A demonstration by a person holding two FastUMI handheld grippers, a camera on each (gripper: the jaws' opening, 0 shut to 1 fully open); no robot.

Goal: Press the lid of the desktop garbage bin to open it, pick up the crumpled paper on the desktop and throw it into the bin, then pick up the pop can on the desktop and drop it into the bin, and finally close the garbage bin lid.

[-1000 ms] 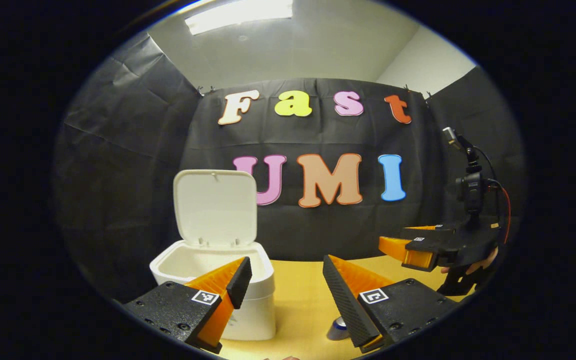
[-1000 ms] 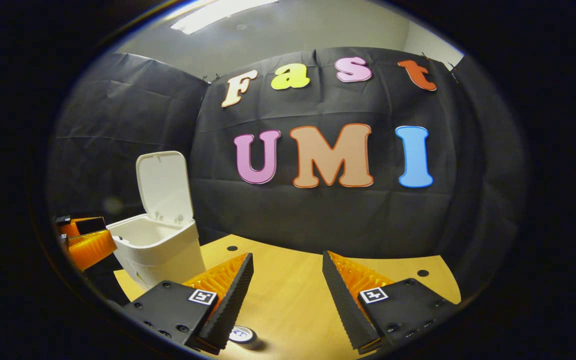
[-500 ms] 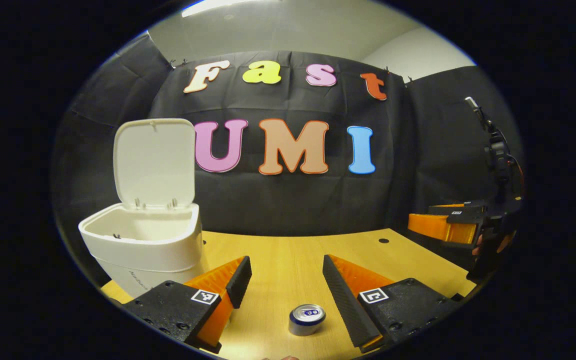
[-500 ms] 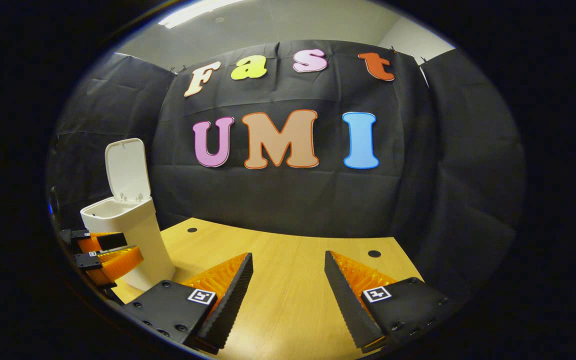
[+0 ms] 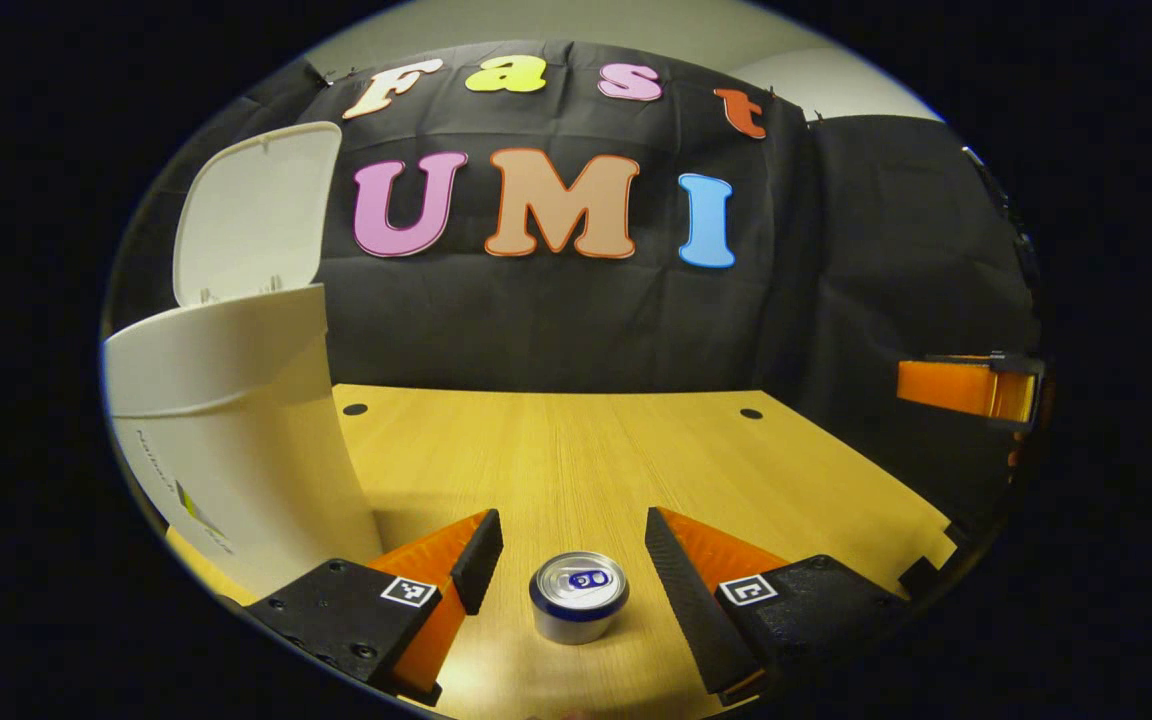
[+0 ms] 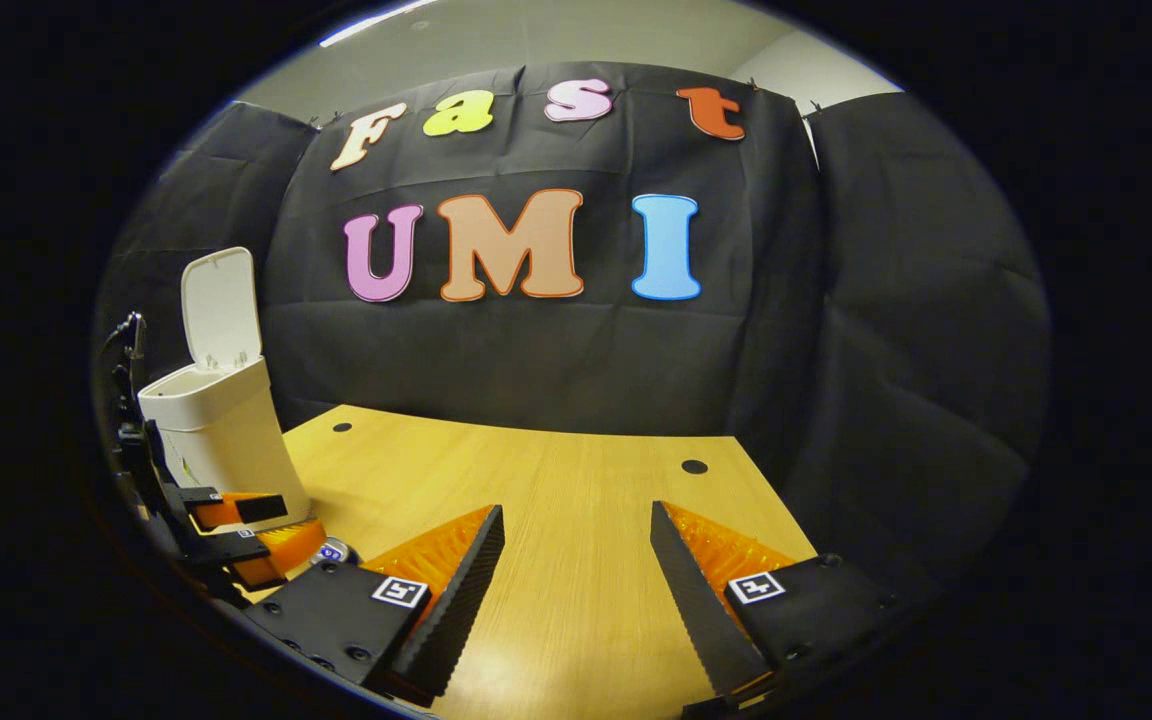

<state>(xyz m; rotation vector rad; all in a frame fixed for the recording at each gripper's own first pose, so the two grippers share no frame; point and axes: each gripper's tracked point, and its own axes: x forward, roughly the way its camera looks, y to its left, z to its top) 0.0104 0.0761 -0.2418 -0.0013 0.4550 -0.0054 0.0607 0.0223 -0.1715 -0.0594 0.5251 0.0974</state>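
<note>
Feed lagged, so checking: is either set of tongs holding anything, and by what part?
Nothing held. The pop can stands between the open left tongs, untouched; right tongs open.

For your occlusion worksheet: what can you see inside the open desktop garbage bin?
The garbage bin stands with its lid raised. In the right gripper view only a strip of pale inner wall below the rim shows. The bin's front wall hides the bottom, so any contents cannot be seen.

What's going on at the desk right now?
The left gripper is open and set around the pop can, which stands upright on the desk between its fingers, not gripped yet. The bin stands beside it with its lid up. The right gripper is open over bare desk, holding nothing. No crumpled paper lies on the desk.
</note>
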